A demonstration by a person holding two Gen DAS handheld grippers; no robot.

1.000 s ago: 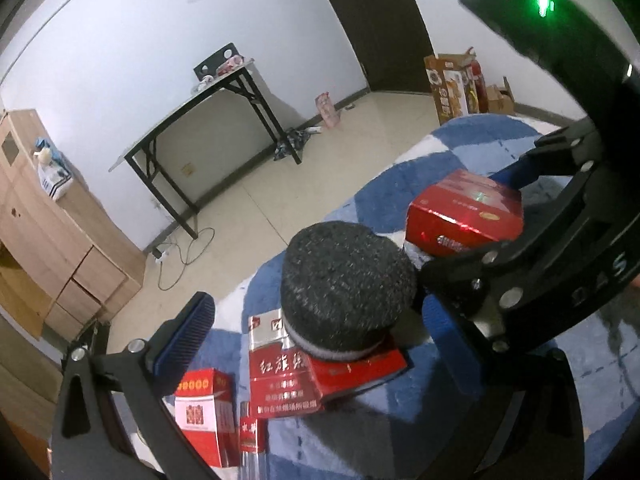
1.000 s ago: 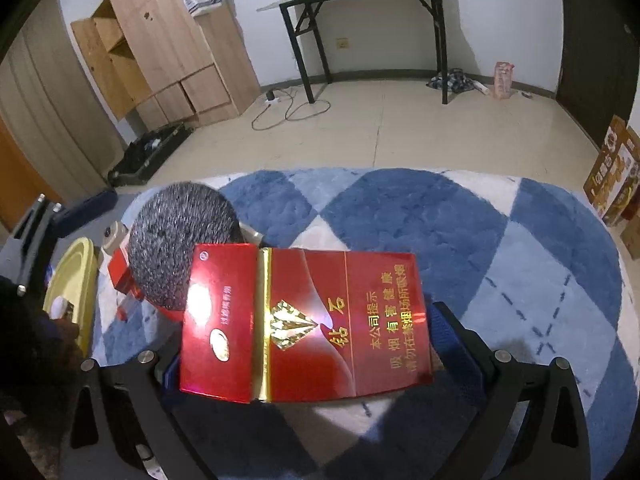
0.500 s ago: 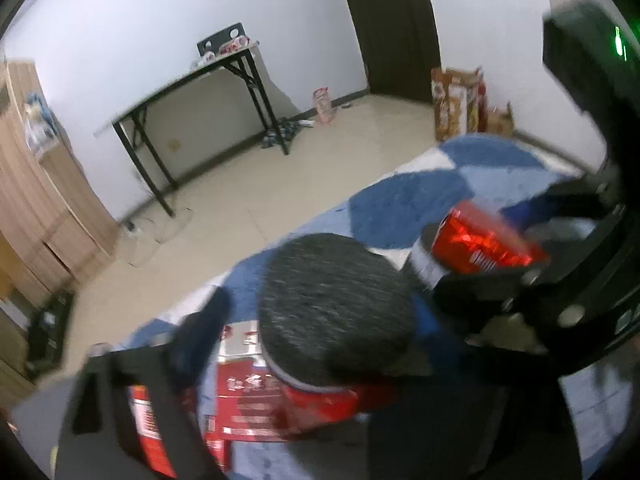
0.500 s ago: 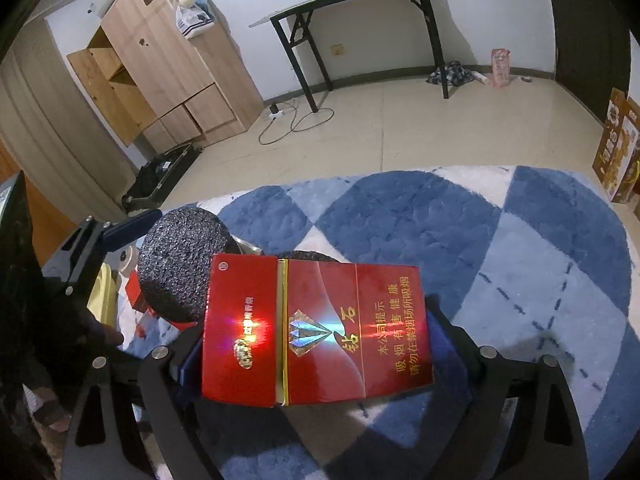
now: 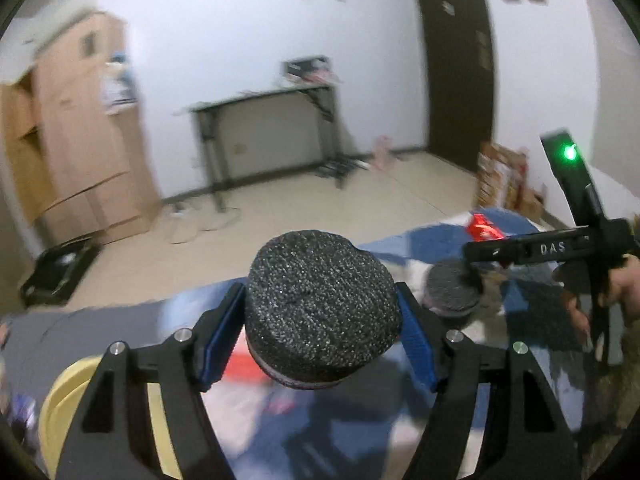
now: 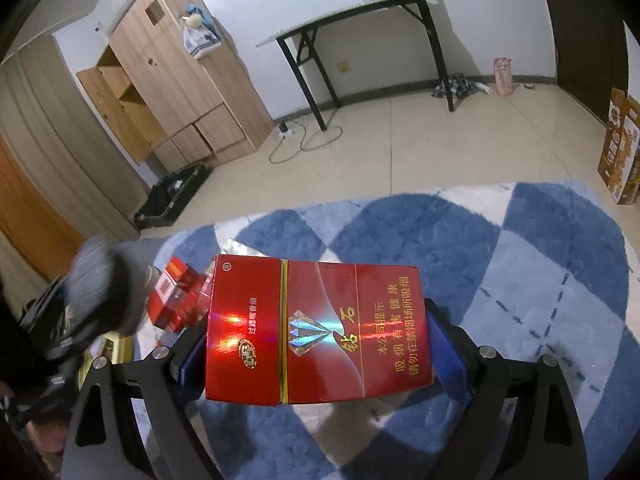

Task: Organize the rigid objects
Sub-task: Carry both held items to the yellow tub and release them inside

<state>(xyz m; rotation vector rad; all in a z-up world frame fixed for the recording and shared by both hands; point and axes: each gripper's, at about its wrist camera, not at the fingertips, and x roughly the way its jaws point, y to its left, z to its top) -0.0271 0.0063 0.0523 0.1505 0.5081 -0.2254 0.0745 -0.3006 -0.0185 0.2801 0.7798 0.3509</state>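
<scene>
A dark round puck (image 5: 322, 312) is clamped in the left tool (image 5: 320, 340); the yellow bowl (image 5: 60, 408) lies at eight o'clock, nearer this tool than the right tool (image 6: 316, 344), which grips the red carton (image 6: 316, 328).

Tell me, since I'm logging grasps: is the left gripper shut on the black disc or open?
Shut on it: the left gripper has both blue pads pressed against the sides of the black disc, which is lifted clear.

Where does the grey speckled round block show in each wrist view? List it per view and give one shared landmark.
Left wrist: grey speckled round block sits centre, clamped between the left gripper fingers.
Right wrist: same block, blurred, at the left edge.
Shared landmark: the black-legged table against the white wall.
</scene>
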